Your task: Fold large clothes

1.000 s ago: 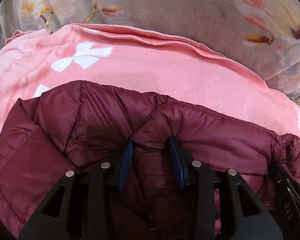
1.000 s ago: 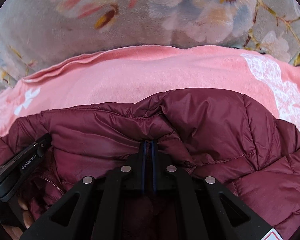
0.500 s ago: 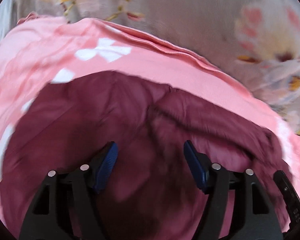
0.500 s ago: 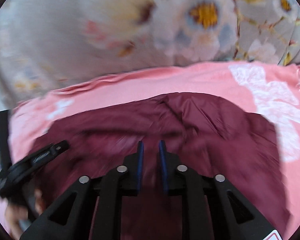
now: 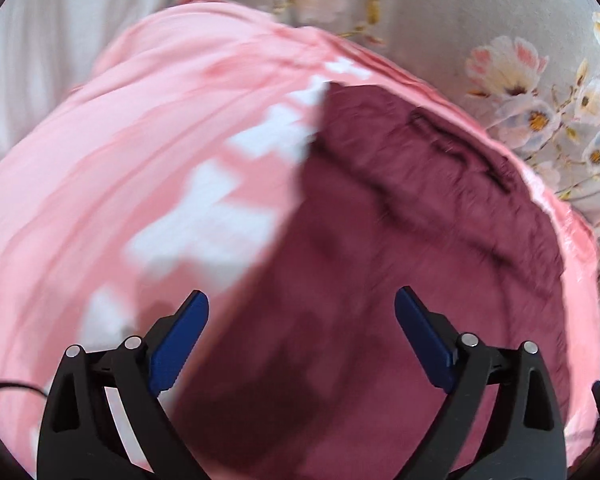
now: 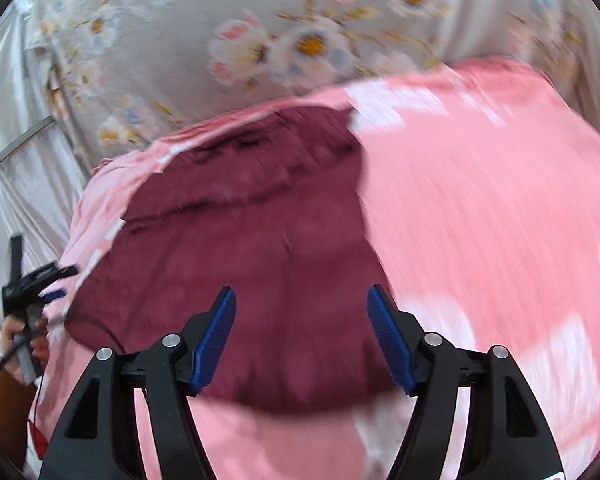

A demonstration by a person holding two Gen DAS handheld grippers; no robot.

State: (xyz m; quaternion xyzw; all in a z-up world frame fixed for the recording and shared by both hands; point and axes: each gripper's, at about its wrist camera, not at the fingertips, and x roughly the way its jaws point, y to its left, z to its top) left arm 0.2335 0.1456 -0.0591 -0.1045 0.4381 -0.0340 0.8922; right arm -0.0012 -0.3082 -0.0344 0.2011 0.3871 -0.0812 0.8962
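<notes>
My left gripper (image 5: pixel 300 336) is spreading its blue pads (image 5: pixel 180 344) wide, with nothing pinched between them; the maroon puffer jacket (image 5: pixel 420 240) lies below and ahead of it, running from the middle of this view out toward two o'clock. My right gripper (image 6: pixel 300 336) is opening too, and it is also empty, with the same jacket (image 6: pixel 252 248) spread under it and off toward eleven o'clock. I judge both are let go because the folded edge has been laid down and needs no more holding.

The jacket rests as a compact, roughly squared bundle on the pink blanket (image 5: pixel 120 200), which gives it a flat, soft bed to fold on. Beyond the blanket, at twelve o'clock, is a grey floral cover (image 6: pixel 300 40). In the right view, at nine o'clock, the other gripper and a hand (image 6: pixel 20 332) show beside the jacket's edge. Everything is motion-blurred, so seams are hard to read.
</notes>
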